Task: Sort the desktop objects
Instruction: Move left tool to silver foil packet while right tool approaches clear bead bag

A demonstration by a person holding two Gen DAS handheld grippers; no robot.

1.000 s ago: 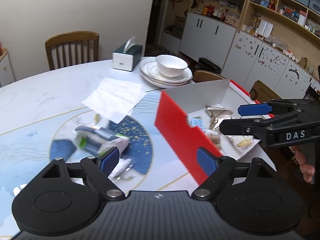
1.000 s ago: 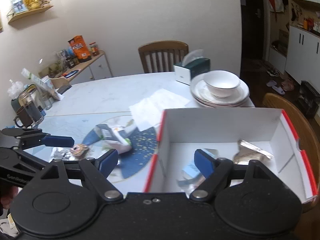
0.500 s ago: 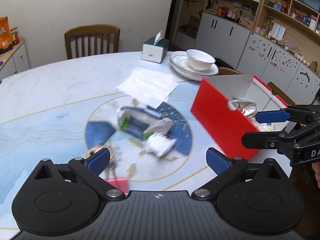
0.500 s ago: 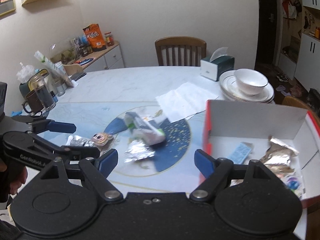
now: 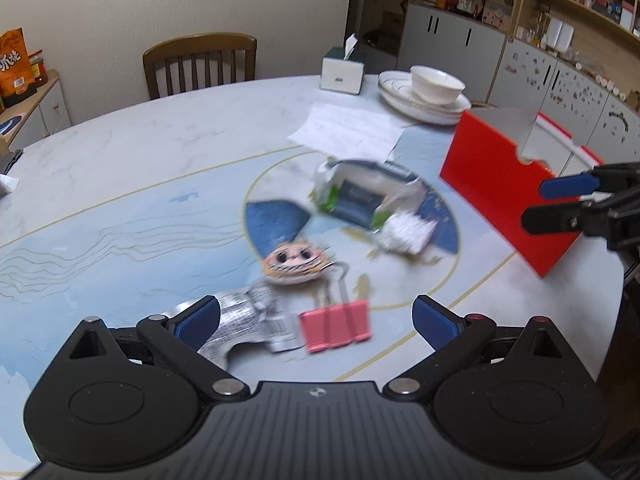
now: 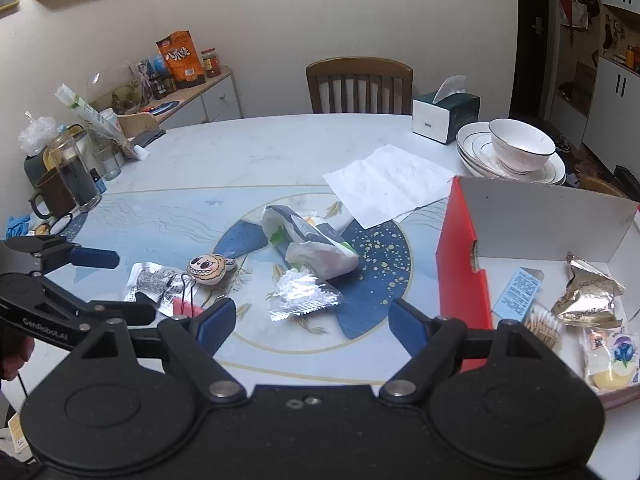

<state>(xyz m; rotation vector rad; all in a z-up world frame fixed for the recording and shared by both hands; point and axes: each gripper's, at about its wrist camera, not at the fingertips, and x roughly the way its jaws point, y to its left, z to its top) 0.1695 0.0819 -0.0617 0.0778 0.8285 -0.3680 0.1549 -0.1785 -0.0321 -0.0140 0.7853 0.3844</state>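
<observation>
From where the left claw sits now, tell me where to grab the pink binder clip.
Grip the pink binder clip across its folded pink body, coming straight down from above. It lies flat with its wire handles pointing away toward the cartoon-face charm, so the body is probably the firmest part. The open left claw already brackets it.

On the surface (image 6: 248,152), a crumpled white-and-dark tissue pack (image 6: 310,246) lies tilted at the middle of the round blue pattern, with a small clear sachet of white granules (image 6: 304,294) just in front of it. To its left sit a round cartoon-face charm (image 6: 210,268), a silver foil wrapper (image 6: 154,284) and a pink binder clip (image 5: 334,326), close together. The red box with white inside (image 6: 464,264) stands open at the right, holding a blue packet (image 6: 518,288), a gold foil bag (image 6: 590,296), cotton swabs (image 6: 542,326) and a yellow-sweet packet (image 6: 610,360).
</observation>
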